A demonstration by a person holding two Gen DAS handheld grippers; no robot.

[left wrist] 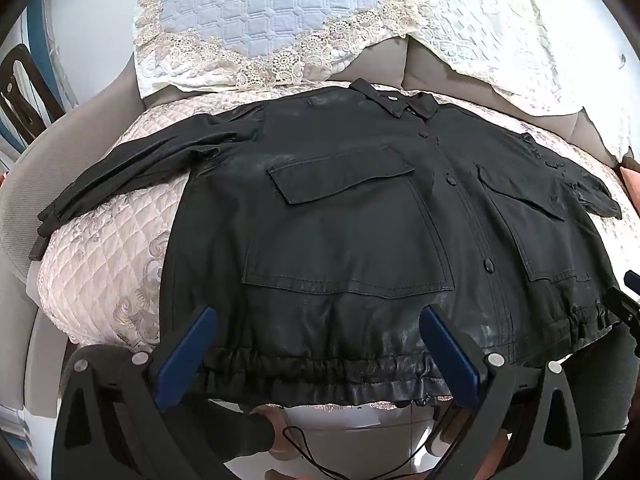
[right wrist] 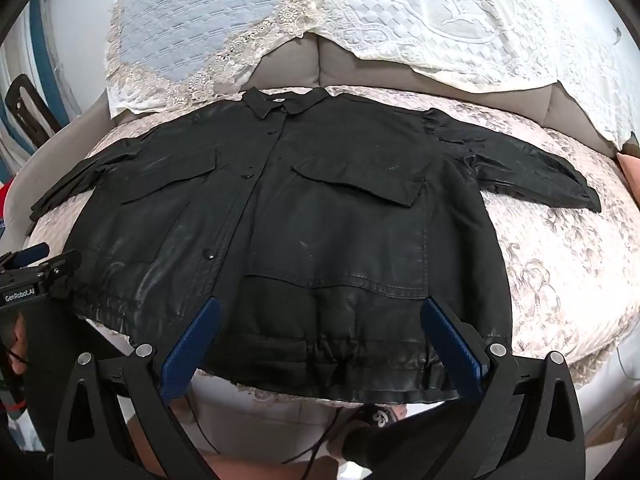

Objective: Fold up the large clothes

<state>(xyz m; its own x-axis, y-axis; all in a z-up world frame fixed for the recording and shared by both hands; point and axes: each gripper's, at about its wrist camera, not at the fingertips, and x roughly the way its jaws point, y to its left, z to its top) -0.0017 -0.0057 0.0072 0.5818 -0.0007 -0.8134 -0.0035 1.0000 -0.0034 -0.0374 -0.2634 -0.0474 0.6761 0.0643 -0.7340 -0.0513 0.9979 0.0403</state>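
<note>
Jacket (left wrist: 348, 216) is black, spread flat and front-up on the quilted cover (left wrist: 100, 280) of a grey sofa (left wrist: 24, 184), collar at 12 o'clock and gathered hem at 6. Hem sits right along the front edge of the seat, so basically no spare room there. More free quilt shows at 3 o'clock in the right wrist view, around the sleeve (right wrist: 532, 168) lying out flat, and at 9 o'clock in the left wrist view by the other sleeve. Lace throws (left wrist: 256, 12) hang over the backrest just past the collar. Left gripper (left wrist: 320, 356) has its blue pads wide apart over the hem, nothing clamped, and right gripper (right wrist: 320, 352) is the same, spread wide over its half. Can't tell if the pads touch the fabric. Far sleeve ends get squashed by the fisheye, and below the seat edge it's just cables and something blurry I can't make out
</note>
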